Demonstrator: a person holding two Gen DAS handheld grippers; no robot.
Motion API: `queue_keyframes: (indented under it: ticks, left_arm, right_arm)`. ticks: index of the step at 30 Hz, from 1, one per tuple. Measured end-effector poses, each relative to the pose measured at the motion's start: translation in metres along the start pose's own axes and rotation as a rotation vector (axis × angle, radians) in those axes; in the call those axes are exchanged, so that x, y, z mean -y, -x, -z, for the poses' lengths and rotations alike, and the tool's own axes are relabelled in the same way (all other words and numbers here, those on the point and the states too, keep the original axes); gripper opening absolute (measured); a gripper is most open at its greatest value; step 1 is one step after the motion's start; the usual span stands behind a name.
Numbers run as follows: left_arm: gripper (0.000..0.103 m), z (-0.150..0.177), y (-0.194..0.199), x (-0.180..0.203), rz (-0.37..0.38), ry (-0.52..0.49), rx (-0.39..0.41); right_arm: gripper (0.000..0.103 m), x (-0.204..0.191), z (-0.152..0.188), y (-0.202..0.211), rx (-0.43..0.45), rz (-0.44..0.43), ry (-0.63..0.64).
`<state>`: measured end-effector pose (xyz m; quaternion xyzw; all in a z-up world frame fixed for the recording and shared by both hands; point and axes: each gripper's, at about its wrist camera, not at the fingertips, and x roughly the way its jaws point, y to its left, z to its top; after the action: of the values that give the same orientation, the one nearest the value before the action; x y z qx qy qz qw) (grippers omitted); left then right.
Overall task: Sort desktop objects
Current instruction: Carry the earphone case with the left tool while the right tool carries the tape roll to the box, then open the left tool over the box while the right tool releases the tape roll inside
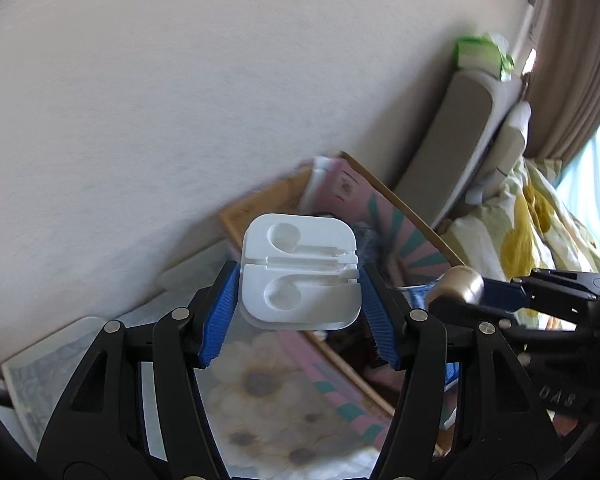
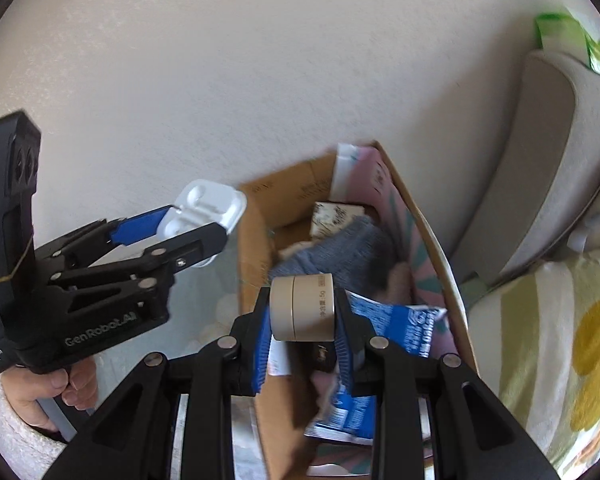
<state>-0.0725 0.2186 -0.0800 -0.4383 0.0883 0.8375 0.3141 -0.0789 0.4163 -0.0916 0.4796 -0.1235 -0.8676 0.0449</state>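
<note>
My left gripper (image 1: 299,280) is shut on a white plastic earphone case (image 1: 299,270) with two moulded hollows, held in the air near the left rim of a cardboard box (image 1: 416,216). It also shows in the right wrist view (image 2: 204,210). My right gripper (image 2: 302,316) is shut on a small beige round jar (image 2: 302,307), held above the open cardboard box (image 2: 256,264). The jar appears at the right of the left wrist view (image 1: 456,285).
The box holds a grey knitted cloth (image 2: 340,252), a blue printed packet (image 2: 396,320) and a pink patterned box (image 2: 364,176). A floral tablecloth (image 1: 268,392) lies below. A white wall is behind; a beige cushion (image 2: 540,160) and flowered bedding (image 2: 560,340) lie right.
</note>
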Motion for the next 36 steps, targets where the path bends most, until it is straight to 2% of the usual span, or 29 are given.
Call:
queue_keyframes:
  ticks: [6,20,21,22,23,24,25,27,36]
  left_arm:
    - [0.057,-0.004,-0.037,0.017,0.021,0.010,-0.049]
    - [0.058,-0.013,-0.063,0.018,0.005,0.047,-0.059]
    - [0.063,-0.014,-0.064,0.017,0.005,0.053,-0.064]
    - [0.083,-0.015,-0.066,0.016,0.001,0.061,-0.073]
    - [0.095,-0.016,-0.066,0.015,-0.013,0.073,-0.078]
    - [0.103,-0.017,-0.066,0.013,-0.033,0.090,-0.071]
    - [0.103,-0.017,-0.065,0.011,-0.034,0.100,-0.067]
    - [0.103,-0.019,-0.064,0.006,-0.019,0.124,-0.076]
    - [0.103,-0.014,-0.052,-0.004,-0.061,0.137,-0.075]
  right_arm:
    - [0.026,0.018,-0.001,-0.009,-0.018,-0.019,-0.010]
    - [0.027,0.041,-0.014,-0.028,-0.056,-0.023,-0.007]
    - [0.036,0.040,-0.015,-0.030,-0.071,-0.021,-0.003]
    - [0.044,0.039,-0.015,-0.031,-0.075,-0.016,0.003]
    - [0.061,0.039,-0.016,-0.031,-0.077,-0.013,0.009]
    - [0.075,0.038,-0.015,-0.031,-0.076,-0.009,0.012]
    - [0.079,0.038,-0.015,-0.029,-0.073,-0.010,0.012]
    - [0.080,0.037,-0.014,-0.026,-0.070,-0.016,0.017]
    - [0.081,0.034,-0.010,-0.020,-0.059,0.009,0.017]
